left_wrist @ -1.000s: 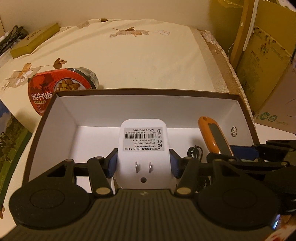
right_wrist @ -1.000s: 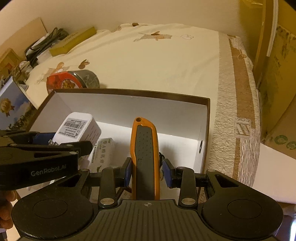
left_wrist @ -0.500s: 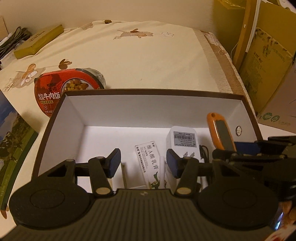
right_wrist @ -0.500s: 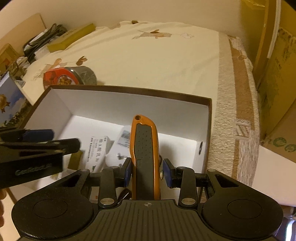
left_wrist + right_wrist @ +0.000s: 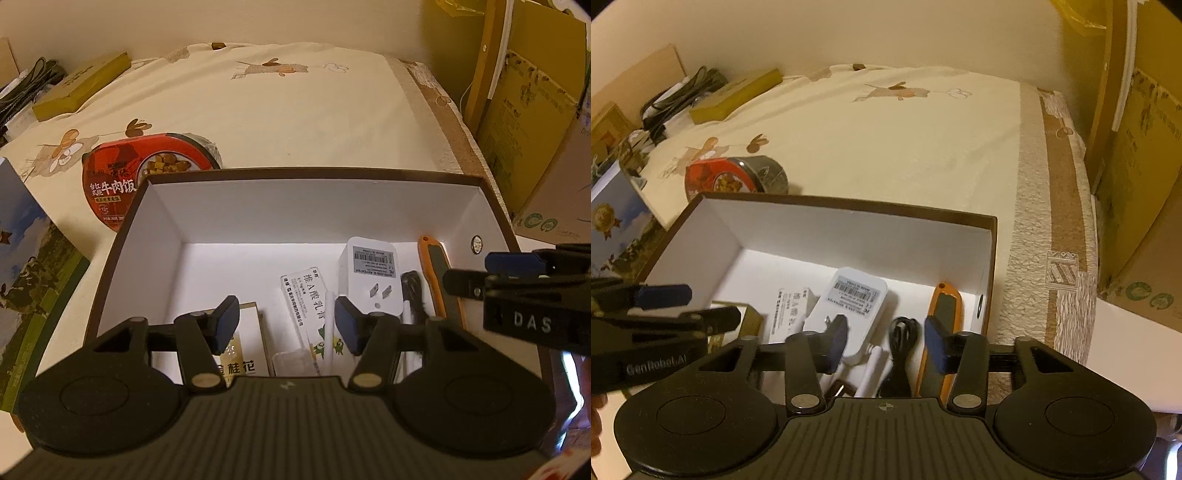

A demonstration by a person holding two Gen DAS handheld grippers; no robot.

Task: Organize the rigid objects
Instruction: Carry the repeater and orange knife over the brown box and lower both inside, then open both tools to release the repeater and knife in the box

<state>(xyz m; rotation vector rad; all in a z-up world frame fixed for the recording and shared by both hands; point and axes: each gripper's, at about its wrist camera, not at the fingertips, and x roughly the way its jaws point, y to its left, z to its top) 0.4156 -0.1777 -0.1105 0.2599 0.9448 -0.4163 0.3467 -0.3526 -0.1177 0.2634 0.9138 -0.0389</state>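
- Box (image 5: 487, 206): brown rim, white inside, open on the cloth.
- Left gripper (image 5: 286, 325): above the box, jaws opening, nothing between them.
- Right gripper (image 5: 886, 345): jaws opening, empty.
- Orange utility knife (image 5: 943, 314): inside the box, by its right wall.
- White repeater (image 5: 371, 275): inside the box, beside the knife.

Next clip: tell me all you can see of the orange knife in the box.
The knife is a utility knife with an orange, plastic-looking body and a dark grey grip panel, plus a small hole at its far tip. It lies in the box, against the right wall, beside a black cable. The right claw is opening above it; its pads do not press it.
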